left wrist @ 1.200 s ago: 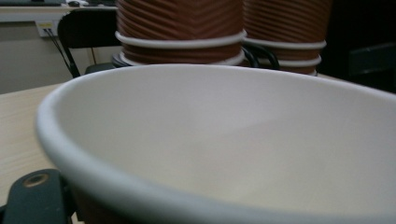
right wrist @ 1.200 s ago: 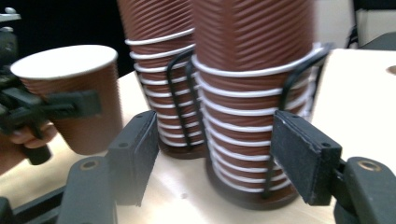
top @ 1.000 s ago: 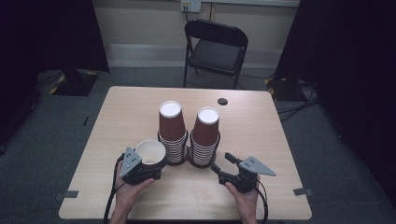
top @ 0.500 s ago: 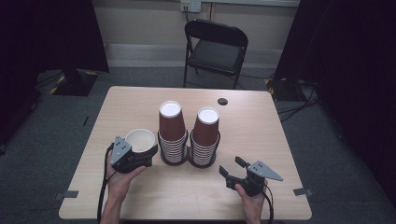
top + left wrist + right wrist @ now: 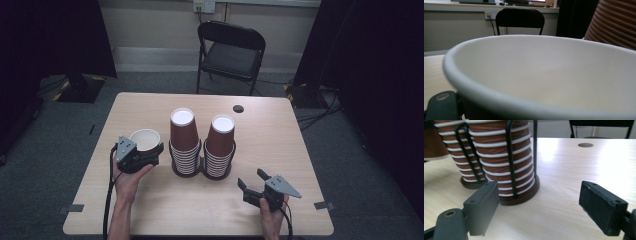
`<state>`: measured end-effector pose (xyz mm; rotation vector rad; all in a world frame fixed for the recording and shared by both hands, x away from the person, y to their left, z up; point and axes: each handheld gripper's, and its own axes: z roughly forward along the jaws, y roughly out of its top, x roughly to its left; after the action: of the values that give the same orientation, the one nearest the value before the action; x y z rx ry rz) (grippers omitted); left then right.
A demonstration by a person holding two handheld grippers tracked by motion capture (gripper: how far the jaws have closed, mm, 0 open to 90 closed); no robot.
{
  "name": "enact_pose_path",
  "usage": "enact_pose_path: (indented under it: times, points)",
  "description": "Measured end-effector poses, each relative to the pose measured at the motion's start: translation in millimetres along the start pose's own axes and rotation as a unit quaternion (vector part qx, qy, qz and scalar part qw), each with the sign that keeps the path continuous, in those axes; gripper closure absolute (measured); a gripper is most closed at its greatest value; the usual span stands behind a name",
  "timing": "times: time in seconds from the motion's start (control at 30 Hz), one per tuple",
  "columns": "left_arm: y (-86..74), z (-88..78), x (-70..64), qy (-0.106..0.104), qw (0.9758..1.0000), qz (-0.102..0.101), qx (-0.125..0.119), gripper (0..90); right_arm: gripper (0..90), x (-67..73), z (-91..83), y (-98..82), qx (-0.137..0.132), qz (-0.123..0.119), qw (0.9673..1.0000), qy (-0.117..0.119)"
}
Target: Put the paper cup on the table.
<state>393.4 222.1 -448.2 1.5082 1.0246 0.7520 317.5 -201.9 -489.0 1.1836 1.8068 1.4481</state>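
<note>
A brown paper cup (image 5: 145, 139) with a white inside is held upright in my left gripper (image 5: 150, 152), which is shut on its wall, left of two stacks. In the left gripper view the cup's rim (image 5: 529, 75) is very close, with one black finger (image 5: 442, 106) at the bottom left. Two stacks of upside-down brown cups (image 5: 184, 137) (image 5: 220, 142) stand in black wire holders mid-table. My right gripper (image 5: 254, 186) sits near the front right, open and holding nothing; its gap (image 5: 541, 207) faces the nearer stack (image 5: 504, 157) from a short way off.
A round cable hole (image 5: 238, 108) lies in the light wooden table (image 5: 300, 150) at the back right. A black folding chair (image 5: 230, 50) stands behind the table. The second stack (image 5: 454, 152) shows at the left of the right gripper view.
My left gripper has carried the cup left and a little farther from the stacks. The right gripper has drawn back toward the front right edge, still open.
</note>
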Motion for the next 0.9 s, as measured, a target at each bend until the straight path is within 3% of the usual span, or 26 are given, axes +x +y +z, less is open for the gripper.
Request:
enact_pose_path:
  times: [0.23, 0.37, 0.5, 0.63, 0.9]
  points:
    - [-2.8, 18.7, 9.1, 0.008, 0.9999, -0.001, 0.011, 10.4, 15.5, -0.9, 4.5, -3.9, -0.004, 0.005, 1.0, -0.002]
    - [-5.4, 27.7, 13.0, -0.002, 0.9998, -0.01, 0.018, 10.2, 15.5, -1.4, 4.3, -4.2, -0.003, 0.009, 0.9999, -0.002]
    - [-9.7, 37.2, 13.4, -0.01, 0.9997, -0.005, 0.022, 9.8, 15.5, -1.2, 4.2, -4.3, -0.002, 0.009, 1.0, -0.001]
    - [-13.8, 41.9, 14.8, -0.01, 0.9994, -0.014, 0.031, 8.8, 15.5, -1.2, 4.2, -4.3, -0.001, 0.008, 1.0, -0.001]
    - [-21.2, 47.3, 17.1, 0.001, 0.9985, -0.003, 0.055, 8.5, 15.5, -1.4, 4.5, -4.3, 0.0, 0.007, 1.0, 0.0]
